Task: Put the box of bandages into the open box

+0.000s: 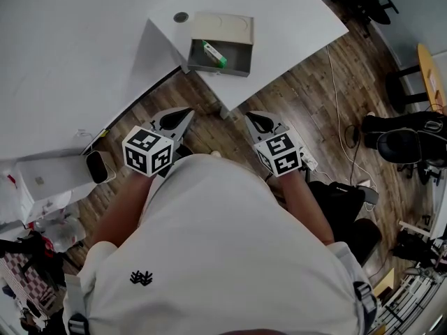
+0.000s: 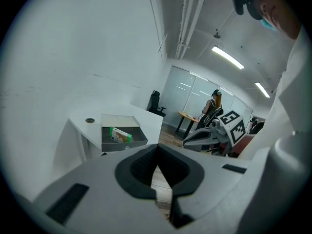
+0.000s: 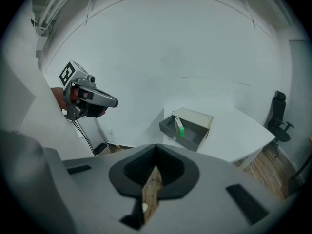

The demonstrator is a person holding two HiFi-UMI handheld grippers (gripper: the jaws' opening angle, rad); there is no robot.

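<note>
The green and white box of bandages (image 1: 214, 53) lies inside the open grey box (image 1: 218, 68), whose lid is folded back, near the corner of the white table (image 1: 293, 19). Both grippers are held low over the wood floor, close to the person's body and short of the table. My left gripper (image 1: 183, 114) and right gripper (image 1: 253, 117) are both shut and hold nothing. The left gripper view looks past its shut jaws (image 2: 157, 147) to the bandages (image 2: 120, 135) in the box (image 2: 124, 143). The right gripper view shows the same bandages (image 3: 180, 127) and box (image 3: 187, 136) beyond its own tips (image 3: 156, 147).
A round grommet (image 1: 181, 17) sits in the tabletop behind the box. A white unit (image 1: 42, 180) stands on the floor at the left. Cables, bags and chairs (image 1: 401, 145) crowd the floor at the right. A black office chair (image 3: 278, 116) stands past the table.
</note>
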